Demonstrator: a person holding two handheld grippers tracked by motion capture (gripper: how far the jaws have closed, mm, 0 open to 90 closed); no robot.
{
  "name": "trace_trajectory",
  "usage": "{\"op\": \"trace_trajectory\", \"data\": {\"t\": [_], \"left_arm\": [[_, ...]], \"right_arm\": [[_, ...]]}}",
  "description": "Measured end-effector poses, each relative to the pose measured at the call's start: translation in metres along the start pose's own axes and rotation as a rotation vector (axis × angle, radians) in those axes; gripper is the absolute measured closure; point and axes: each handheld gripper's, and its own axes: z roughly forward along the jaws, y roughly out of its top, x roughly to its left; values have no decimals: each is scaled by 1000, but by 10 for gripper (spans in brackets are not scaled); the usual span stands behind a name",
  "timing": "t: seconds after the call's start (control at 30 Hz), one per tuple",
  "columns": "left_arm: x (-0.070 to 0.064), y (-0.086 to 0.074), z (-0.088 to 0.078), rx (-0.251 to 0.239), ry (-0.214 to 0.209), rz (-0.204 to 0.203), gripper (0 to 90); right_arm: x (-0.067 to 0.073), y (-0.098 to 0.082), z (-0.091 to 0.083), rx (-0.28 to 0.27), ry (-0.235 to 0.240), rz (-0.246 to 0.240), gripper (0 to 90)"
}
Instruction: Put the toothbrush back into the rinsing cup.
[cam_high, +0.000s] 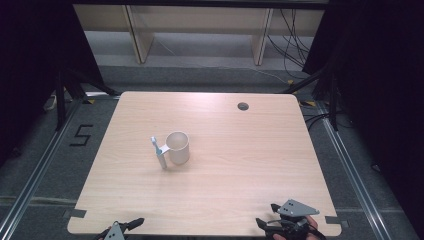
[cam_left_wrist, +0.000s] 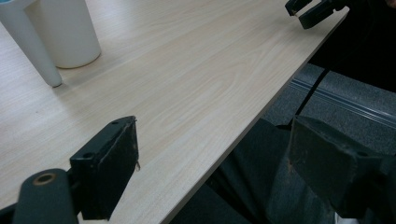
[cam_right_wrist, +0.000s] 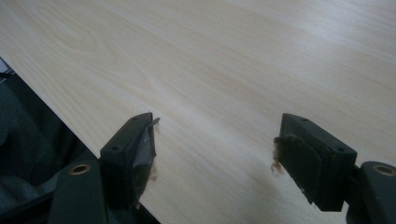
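Note:
A white cup (cam_high: 177, 147) stands upright left of the middle of the light wooden table (cam_high: 235, 175). A white toothbrush with a blue head (cam_high: 159, 152) leans against the cup's left side, head up. In the left gripper view the cup (cam_left_wrist: 70, 32) and the toothbrush handle (cam_left_wrist: 30, 44) are at the top left. My left gripper (cam_high: 125, 226) is open at the table's front left edge, its jaws (cam_left_wrist: 215, 154) wide apart with nothing between them. My right gripper (cam_high: 266, 214) is open over the front right edge, and it (cam_right_wrist: 215, 149) holds nothing.
A round cable hole (cam_high: 243, 106) sits near the table's far edge. Grey tape (cam_high: 77, 213) marks the front corners. A "5" (cam_high: 81, 135) is taped on the floor at left. Wooden shelving (cam_high: 200, 30) and cables (cam_high: 295, 40) lie behind the table. The right gripper (cam_left_wrist: 313, 9) shows far off.

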Motion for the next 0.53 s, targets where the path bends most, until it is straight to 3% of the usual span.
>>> {"op": "trace_trajectory", "data": {"t": [0.43,0.47,0.53], "left_arm": [[3,-1,-1,-1,16,7,156],[3,-1,-1,3,16,14,156],[2,-1,-1,13,19,16,156]], "right_arm": [[0,0,0,-4,-3,-9,283],[-1,0,-2,-4,-28,-24,282],[-1,0,-2,-3,-26,-22,280]]}}
